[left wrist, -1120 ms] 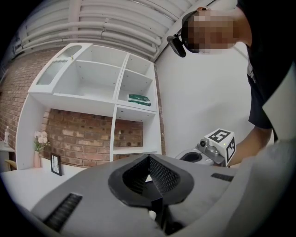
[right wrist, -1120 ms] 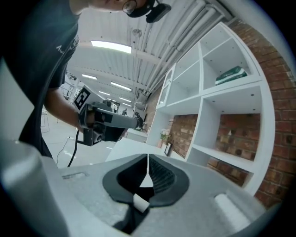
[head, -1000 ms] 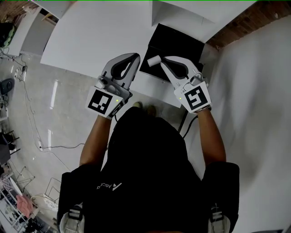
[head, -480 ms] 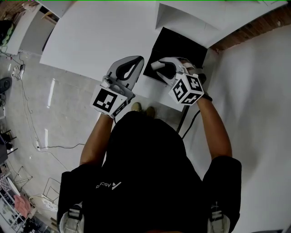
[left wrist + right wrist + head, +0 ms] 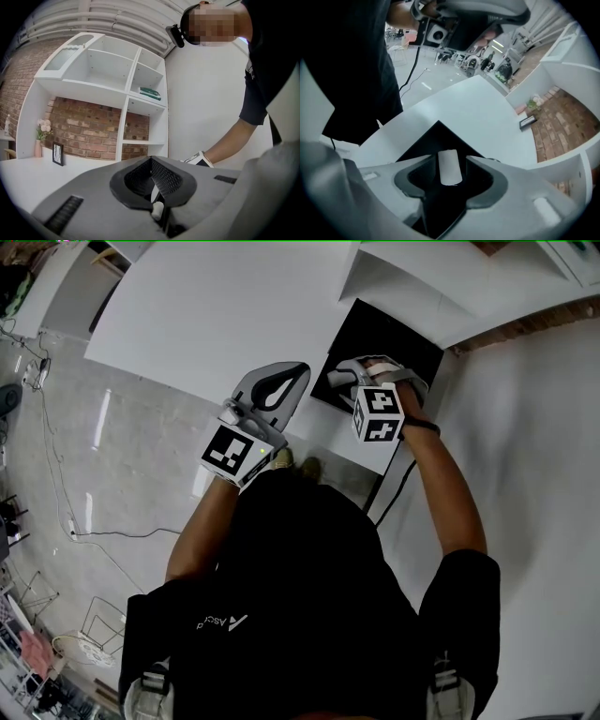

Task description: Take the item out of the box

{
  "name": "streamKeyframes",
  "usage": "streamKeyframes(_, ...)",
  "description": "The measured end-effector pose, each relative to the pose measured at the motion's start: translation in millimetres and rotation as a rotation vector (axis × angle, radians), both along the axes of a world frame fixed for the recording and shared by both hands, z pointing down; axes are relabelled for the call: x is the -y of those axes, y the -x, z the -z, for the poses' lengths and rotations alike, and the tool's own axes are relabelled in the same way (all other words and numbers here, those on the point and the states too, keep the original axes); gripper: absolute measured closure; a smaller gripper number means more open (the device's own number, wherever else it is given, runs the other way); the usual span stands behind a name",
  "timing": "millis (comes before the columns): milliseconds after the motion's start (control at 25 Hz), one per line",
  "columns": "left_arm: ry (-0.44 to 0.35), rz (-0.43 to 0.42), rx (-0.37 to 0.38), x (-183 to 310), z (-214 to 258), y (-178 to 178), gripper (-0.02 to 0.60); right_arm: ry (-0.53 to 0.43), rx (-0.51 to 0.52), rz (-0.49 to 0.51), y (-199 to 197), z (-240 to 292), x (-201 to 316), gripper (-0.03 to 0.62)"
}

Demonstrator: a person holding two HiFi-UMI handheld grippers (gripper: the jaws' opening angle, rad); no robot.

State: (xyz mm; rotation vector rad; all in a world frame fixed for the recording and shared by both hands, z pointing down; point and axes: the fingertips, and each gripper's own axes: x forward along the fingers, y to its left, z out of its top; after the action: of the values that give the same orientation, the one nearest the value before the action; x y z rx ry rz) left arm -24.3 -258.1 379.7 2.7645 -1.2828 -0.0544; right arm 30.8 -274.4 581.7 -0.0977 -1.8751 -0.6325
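The right gripper (image 5: 449,160) has just opened its jaws astride the small white cylinder (image 5: 450,172), seemingly loose in the flat black box (image 5: 433,138); an off-centre squeeze could roll it

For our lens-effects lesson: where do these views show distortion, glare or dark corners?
Head view: light streaks glare on the floor. Left gripper view: curved shelves, black corners. Right gripper view: black corners, white item crisp against the black box.
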Motion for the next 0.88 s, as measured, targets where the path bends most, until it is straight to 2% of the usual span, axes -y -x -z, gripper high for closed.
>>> streamKeyframes(240, 0.017, 0.01, -0.018, 2, -1, 14, 0.583, -0.014, -0.139, 0.064, -2, -28, 4, 0.396)
streamKeyframes(360, 0.03, 0.012, -0.023, 4, -5, 21, 0.583, -0.011, -0.176, 0.073, -2, -37, 6, 0.395)
streamKeyframes(880, 0.052, -0.01, -0.033, 9, -19, 23, 0.583, -0.037, -0.167, 0.06, 1, -47, 14, 0.422)
